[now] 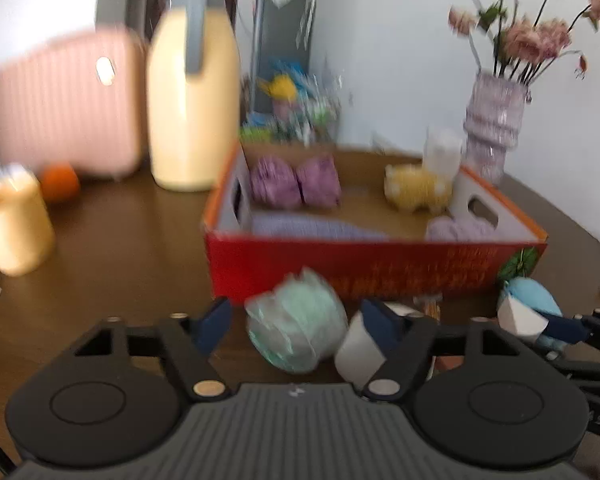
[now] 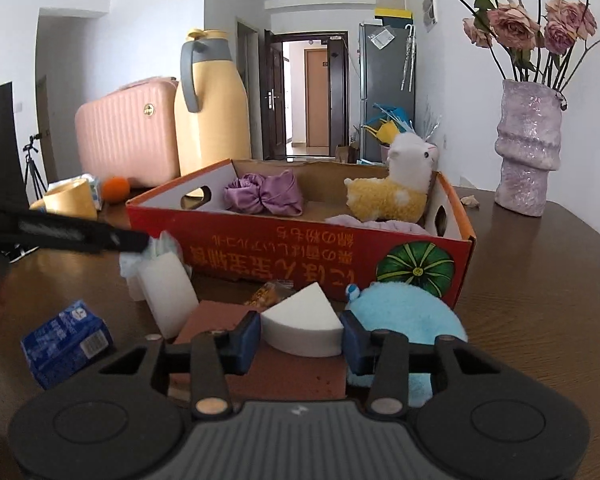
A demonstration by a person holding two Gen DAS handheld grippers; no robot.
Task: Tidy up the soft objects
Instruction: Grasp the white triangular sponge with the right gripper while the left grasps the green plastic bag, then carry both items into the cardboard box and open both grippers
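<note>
One white wedge sponge [image 2: 302, 330] sits clamped between the right tongs [image 2: 302, 340] before the red box [image 2: 300, 252] on the bench [image 2: 540, 320], while the left tongs [image 1: 296, 326] close around a mint puff [image 1: 298, 326], contact unclear.

Black two-finger left gripper [image 1: 298, 326] tilted downward, dark blue pads [image 1: 216, 326] partly apart, straddling a pale mint ruffled soft bundle [image 1: 298, 332], left-side pad clear of it. Matching right gripper [image 2: 300, 342] also tilted downward, clamped on a white foam wedge [image 2: 302, 326], both pads pressed against its sides, just beside the left gripper's right flank
</note>
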